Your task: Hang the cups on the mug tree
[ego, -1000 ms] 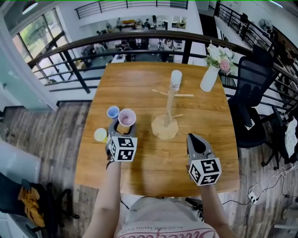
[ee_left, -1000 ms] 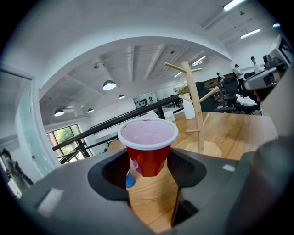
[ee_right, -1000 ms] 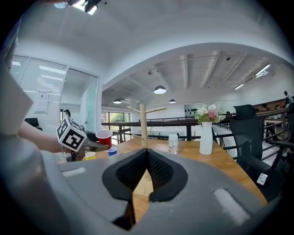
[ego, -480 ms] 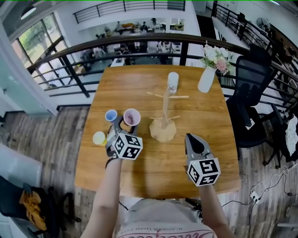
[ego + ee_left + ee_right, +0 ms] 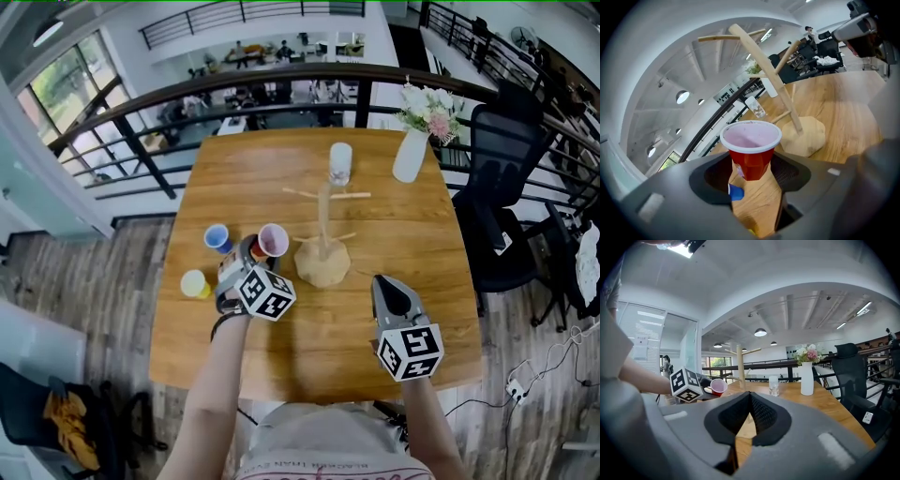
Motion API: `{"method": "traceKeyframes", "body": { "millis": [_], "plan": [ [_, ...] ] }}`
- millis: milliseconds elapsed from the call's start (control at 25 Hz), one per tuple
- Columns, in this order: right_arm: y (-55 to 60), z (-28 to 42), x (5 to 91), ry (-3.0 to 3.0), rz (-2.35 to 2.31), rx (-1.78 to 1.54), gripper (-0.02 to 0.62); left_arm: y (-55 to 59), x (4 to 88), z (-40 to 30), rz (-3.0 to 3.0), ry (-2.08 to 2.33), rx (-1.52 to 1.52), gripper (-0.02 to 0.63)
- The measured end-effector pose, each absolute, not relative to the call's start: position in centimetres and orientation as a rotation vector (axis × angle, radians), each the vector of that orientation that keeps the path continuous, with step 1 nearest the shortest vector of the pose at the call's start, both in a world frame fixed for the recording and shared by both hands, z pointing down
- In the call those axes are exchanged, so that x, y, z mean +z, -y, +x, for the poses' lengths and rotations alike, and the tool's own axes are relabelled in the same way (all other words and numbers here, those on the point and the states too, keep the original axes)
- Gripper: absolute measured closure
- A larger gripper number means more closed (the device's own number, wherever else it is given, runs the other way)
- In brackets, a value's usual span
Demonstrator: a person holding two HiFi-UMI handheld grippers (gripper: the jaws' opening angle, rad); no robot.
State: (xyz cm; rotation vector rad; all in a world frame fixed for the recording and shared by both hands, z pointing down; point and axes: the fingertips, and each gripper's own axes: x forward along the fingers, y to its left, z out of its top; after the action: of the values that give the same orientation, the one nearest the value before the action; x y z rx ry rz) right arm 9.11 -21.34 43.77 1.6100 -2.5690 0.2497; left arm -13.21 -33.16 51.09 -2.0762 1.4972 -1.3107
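The left gripper (image 5: 752, 171) has its jaws partly open and clamped on the red cup (image 5: 751, 147), one pad against each side of the red wall below the white rim. The cup sits right at the jaw tips, its rim and pale pink inside standing out past them, and its base appears to hang clear of the bench (image 5: 412, 234). In the head view the cup is held over the left half of the bench, just left of the wooden mug tree (image 5: 323, 230) and close to its round base. The cup is tilted rather than upright: its long axis runs from the base, nearer the person, up to the mouth, and the mouth faces up and toward the mug tree's pole. The right gripper view bears this out, showing the open mouth turned toward the tree side. The tree stands upright near the middle of the bench, its thin pegs bare. The blue cup (image 5: 217, 237) stands on the bench just left of the held cup, and the yellow cup (image 5: 194, 283) stands nearer the left edge, beside the left gripper's marker cube. The right gripper (image 5: 750, 397) hangs over the near right part of the bench, well apart from the tree, its jaws closed tip to tip with nothing between them. A clear glass (image 5: 340, 163) and a white vase (image 5: 410, 156) of flowers stand at the far side.
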Motion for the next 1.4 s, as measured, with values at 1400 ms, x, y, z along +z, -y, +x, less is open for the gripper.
{"method": "traceKeyframes", "body": {
  "millis": [1400],
  "plan": [
    [20.4, 10.3, 45.0, 2.577, 1.665, 0.370, 0.594, 32.8, 53.8, -5.2, -1.660, -0.786, -1.590, 0.321]
  ]
}}
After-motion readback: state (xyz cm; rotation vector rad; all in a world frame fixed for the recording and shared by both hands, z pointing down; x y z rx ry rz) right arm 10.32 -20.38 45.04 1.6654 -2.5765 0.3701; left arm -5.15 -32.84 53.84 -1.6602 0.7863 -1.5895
